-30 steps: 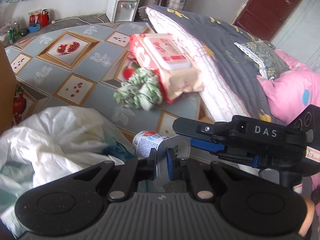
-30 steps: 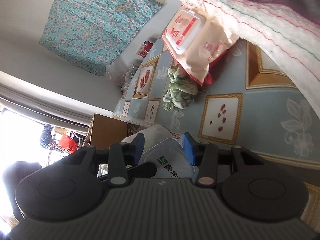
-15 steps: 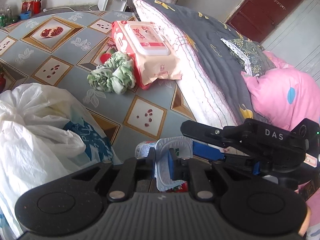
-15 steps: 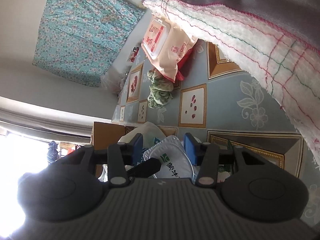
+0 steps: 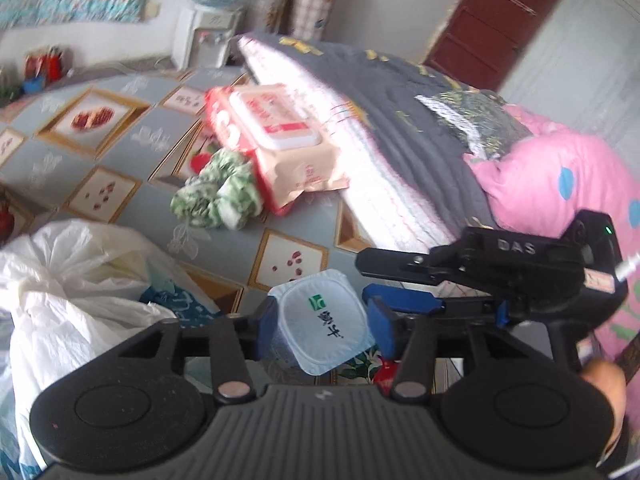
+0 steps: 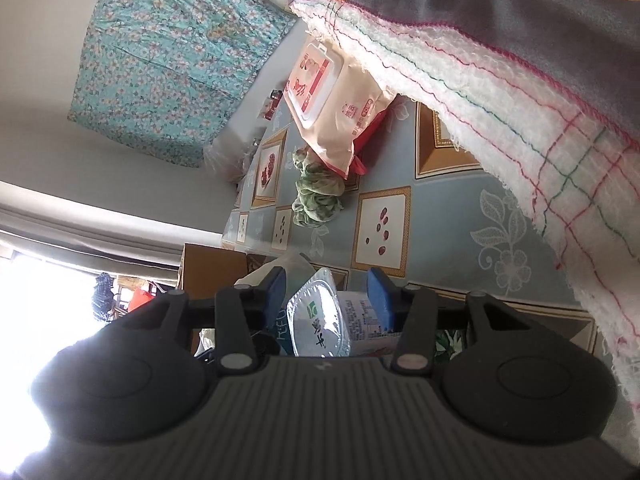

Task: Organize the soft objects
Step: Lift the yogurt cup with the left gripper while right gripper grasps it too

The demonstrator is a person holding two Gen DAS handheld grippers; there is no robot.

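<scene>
Left wrist: yogurt cup (image 5: 324,320) sealed; bag (image 5: 76,280) contents unclear.

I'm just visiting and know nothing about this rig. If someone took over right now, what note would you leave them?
Left tongs: open, jaws have just been opening; the yogurt cup sits between them, no longer pinched.
Right tongs: closed on the same cup, apparently carrying it.
White plastic bag: lower left, beside the cup, partly filled.
Green scrunchie and wipes pack: touching each other on the patterned cover, the pack leaning against the folded blanket.
Done: cup passed to the right tongs.
Left: put the cup away, probably in the bag, then deal with the scrunchie and wipes.
</scene>
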